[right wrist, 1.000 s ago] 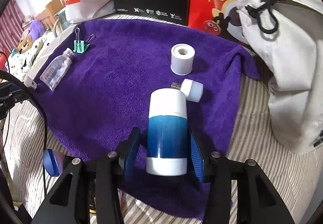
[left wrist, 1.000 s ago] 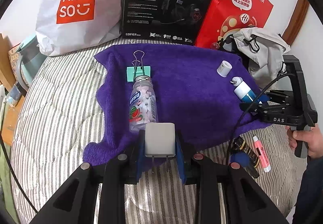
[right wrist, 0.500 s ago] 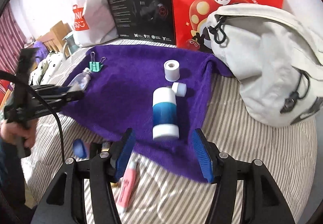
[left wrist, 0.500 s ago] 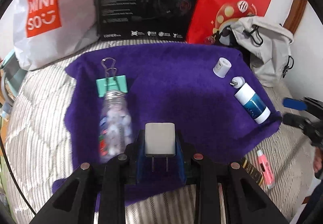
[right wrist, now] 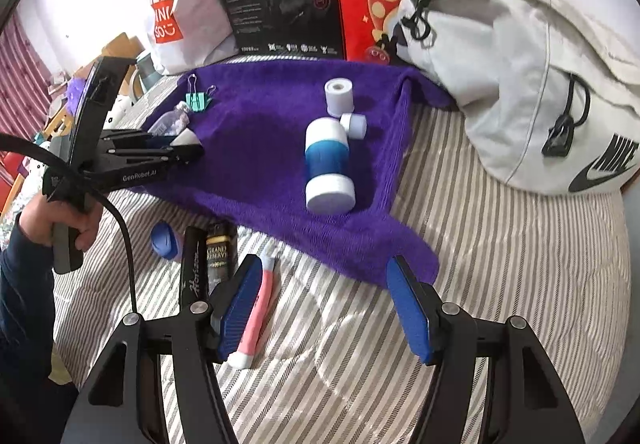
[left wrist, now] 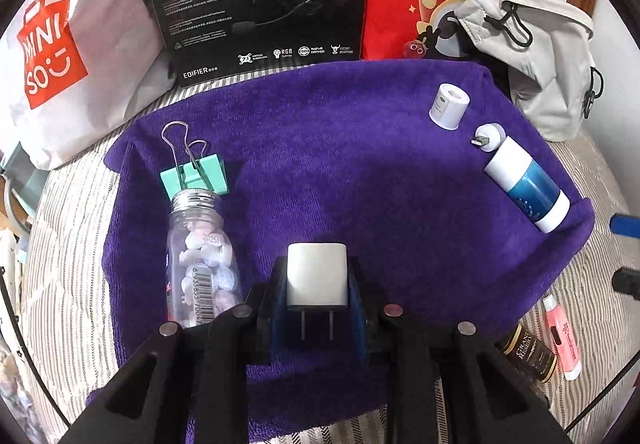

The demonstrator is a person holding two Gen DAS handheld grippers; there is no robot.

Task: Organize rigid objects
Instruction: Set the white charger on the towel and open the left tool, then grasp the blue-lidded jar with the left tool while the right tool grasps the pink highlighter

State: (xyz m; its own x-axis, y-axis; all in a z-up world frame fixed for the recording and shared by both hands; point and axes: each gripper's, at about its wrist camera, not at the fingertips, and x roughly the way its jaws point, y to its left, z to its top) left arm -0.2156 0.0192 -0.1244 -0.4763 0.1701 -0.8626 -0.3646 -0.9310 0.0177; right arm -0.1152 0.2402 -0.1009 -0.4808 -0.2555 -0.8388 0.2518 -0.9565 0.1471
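Risk is seen at the left gripper: the white charger is pinched over the purple towel, just beside the pill bottle, which could be knocked. The right gripper is held wide, empty, above the pink pen.

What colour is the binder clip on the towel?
Mint green with silver wire handles; the binder clip shows best in the left wrist view.

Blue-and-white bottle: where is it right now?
The blue-and-white bottle lies on its side at the right edge of the purple towel, beside the small white cap, ahead of the open right gripper.
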